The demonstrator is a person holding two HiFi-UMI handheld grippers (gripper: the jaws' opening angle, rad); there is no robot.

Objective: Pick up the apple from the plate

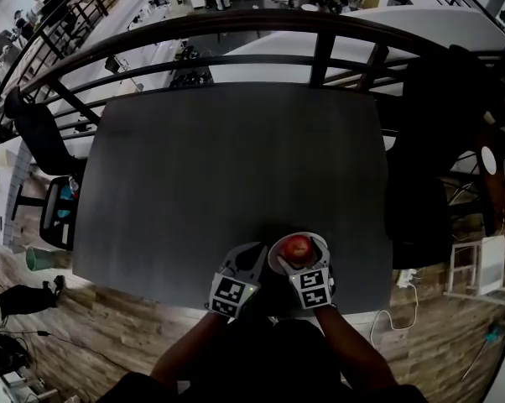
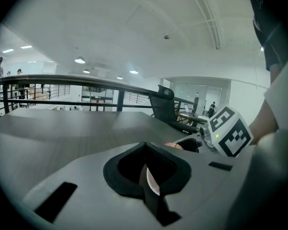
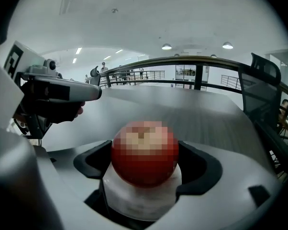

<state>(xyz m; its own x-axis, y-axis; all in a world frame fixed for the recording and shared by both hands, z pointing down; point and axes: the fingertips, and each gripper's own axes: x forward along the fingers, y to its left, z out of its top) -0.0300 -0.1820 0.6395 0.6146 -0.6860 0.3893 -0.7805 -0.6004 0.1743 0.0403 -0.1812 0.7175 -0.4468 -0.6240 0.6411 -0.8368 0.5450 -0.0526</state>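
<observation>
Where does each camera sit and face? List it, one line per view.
Head view: on the person's head, steeply down at the table; left gripper, right gripper and forearms show.
Left gripper view: on the left gripper, along its closed jaws over the table; the right gripper shows at right.
Right gripper view: on the right gripper, at the apple on its plate between open jaws; left gripper shows at left.
Shared: table and railing.

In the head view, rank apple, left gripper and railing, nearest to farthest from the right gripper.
1. apple, between the open jaws of the right gripper.
2. left gripper, beside it on the left.
3. railing, past the table's far edge.
</observation>
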